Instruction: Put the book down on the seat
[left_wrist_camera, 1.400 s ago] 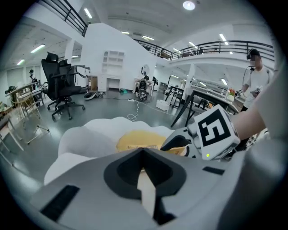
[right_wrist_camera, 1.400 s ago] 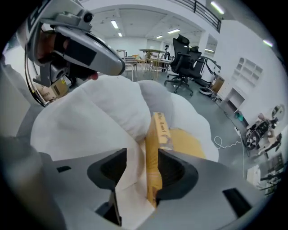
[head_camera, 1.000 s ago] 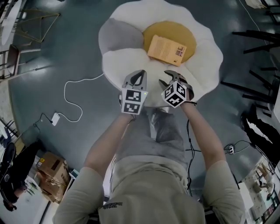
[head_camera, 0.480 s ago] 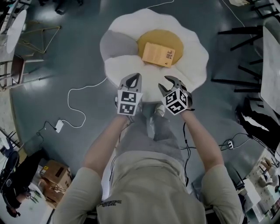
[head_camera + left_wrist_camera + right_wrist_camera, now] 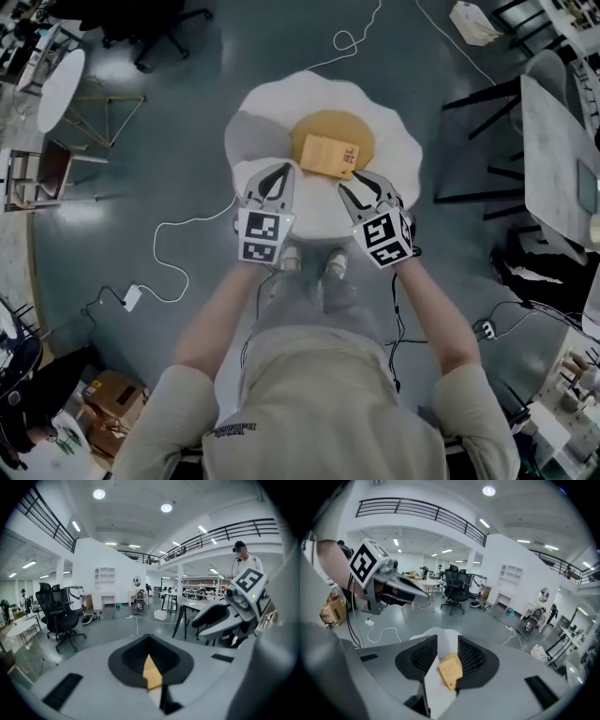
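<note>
The right gripper (image 5: 359, 183) has its jaws partly apart. They have just been closing, with nothing between them. The left gripper (image 5: 285, 169) has its jaw tips together and is empty. Both hang over the near edge of the seat (image 5: 398, 141). The book (image 5: 330, 157) lies flat on the seat's yellow middle, past both sets of tips and nearer the right gripper. Neither gripper touches it.
</note>
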`<state>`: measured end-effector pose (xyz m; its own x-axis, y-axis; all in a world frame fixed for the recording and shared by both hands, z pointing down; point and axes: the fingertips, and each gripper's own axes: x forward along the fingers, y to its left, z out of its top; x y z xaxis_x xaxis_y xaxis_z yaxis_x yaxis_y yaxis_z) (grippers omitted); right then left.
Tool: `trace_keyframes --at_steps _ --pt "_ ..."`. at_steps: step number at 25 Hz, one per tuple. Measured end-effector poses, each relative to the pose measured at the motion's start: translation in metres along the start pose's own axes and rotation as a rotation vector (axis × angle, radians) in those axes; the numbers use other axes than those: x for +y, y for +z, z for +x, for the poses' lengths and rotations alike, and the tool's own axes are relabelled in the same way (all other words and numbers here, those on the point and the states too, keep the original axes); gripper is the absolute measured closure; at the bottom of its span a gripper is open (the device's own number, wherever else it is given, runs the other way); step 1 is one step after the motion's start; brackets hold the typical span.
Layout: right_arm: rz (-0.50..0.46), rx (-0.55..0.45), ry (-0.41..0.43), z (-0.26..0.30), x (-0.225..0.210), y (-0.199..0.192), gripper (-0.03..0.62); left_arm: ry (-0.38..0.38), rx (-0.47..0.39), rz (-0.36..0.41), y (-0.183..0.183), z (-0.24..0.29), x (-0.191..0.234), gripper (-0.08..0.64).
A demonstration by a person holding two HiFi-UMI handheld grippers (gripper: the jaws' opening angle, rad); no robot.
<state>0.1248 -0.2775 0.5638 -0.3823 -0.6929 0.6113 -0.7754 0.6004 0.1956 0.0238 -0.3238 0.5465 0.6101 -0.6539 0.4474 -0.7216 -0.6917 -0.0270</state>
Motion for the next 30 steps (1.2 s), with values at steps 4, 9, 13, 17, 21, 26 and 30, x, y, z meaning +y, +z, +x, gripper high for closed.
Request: trace_keyframes --at_steps 4,9,13,17,21,26,30 --pt "0.058 -0.104 -0.042 -0.041 -0.017 0.049 0.500 -0.012 -0.072 0.044 0.051 -0.022 -0.003 0.549" --pt "0.091 -0.221 -0.069 -0.083 -0.023 0.093 0.532 -0.027 -0.152 0.045 0.094 -0.052 -0.010 0.549" --pt "0.116 -0.311 -0.127 -0.119 -0.028 0.121 0.542 -0.045 -0.214 0.076 0.128 -0.079 -0.015 0.549" --pt "0.163 -0.433 -0.192 -0.155 -0.034 0.150 0.546 -0.057 -0.263 0.117 0.152 -0.101 -0.020 0.549" --pt "0.178 -0.505 -0.232 -0.184 -0.041 0.167 0.546 -0.062 -0.312 0.109 0.173 -0.118 -0.025 0.549" --pt "0.216 -0.553 -0.271 -0.216 -0.046 0.174 0.548 -0.062 -0.366 0.107 0.191 -0.138 -0.036 0.549" --pt "0.265 -0.579 -0.308 -0.235 -0.044 0.166 0.557 -0.074 -0.351 0.052 0.193 -0.151 -0.053 0.549"
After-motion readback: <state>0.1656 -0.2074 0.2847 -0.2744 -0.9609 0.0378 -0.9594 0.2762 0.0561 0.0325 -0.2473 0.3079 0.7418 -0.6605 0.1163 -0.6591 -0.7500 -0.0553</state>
